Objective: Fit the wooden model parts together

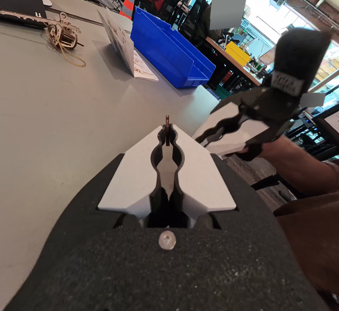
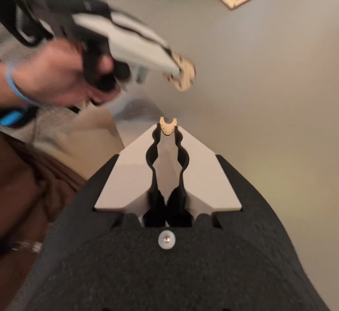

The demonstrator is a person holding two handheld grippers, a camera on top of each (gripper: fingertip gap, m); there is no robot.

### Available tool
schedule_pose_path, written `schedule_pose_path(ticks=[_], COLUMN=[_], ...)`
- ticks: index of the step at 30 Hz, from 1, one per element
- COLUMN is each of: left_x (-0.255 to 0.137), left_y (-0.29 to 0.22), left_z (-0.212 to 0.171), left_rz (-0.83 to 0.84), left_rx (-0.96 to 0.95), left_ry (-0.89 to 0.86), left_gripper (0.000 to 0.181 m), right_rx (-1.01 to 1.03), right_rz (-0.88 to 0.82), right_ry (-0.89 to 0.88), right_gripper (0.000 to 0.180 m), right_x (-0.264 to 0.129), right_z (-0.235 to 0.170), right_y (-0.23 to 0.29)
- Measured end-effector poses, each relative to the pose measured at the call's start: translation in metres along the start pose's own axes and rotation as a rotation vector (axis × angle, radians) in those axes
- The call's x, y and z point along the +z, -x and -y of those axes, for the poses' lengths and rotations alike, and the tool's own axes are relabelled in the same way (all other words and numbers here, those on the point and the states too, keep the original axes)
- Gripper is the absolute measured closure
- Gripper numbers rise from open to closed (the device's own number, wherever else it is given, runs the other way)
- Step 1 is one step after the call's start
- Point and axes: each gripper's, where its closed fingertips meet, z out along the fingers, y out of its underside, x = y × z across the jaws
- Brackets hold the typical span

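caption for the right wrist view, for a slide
Right gripper pinches a small U-shaped wooden part over the grey table; left gripper holds a round wooden piece.

wood, plastic and paper
thin pale wood part [image 2: 168,127]; shiny blue plastic bin [image 1: 170,52] beside the paper booklet [image 1: 128,52]; smooth matt grey table [image 1: 55,118].

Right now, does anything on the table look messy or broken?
Nothing looks broken. One oddity: a yellow rubber band trails loose across the grey table from the half-built wooden model. The booklet stands propped open, tent-like, beside the blue bin.
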Motion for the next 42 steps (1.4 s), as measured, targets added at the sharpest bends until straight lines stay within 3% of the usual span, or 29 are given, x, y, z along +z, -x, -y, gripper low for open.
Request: schedule_pose_path(ticks=[5,14,42], left_x=[0.004,0.008,0.02], left_y=[-0.003,-0.014,-0.005], left_z=[-0.002,-0.003,-0.021], left_rz=[0.033,0.125,0.208], left_rx=[0.058,0.194,0.084], left_ry=[0.018,0.033,0.087], left_gripper=[0.18,0.18,0.18], right_rx=[0.084,0.088,0.181], right_rz=[-0.04,-0.18,-0.172], right_ry=[0.02,0.044,0.083], right_gripper=[0.165,0.165,0.166], right_x=[-0.001,0.0,0.005], right_z=[0.022,0.019,0.011], right_y=[0.005,-0.008,-0.015])
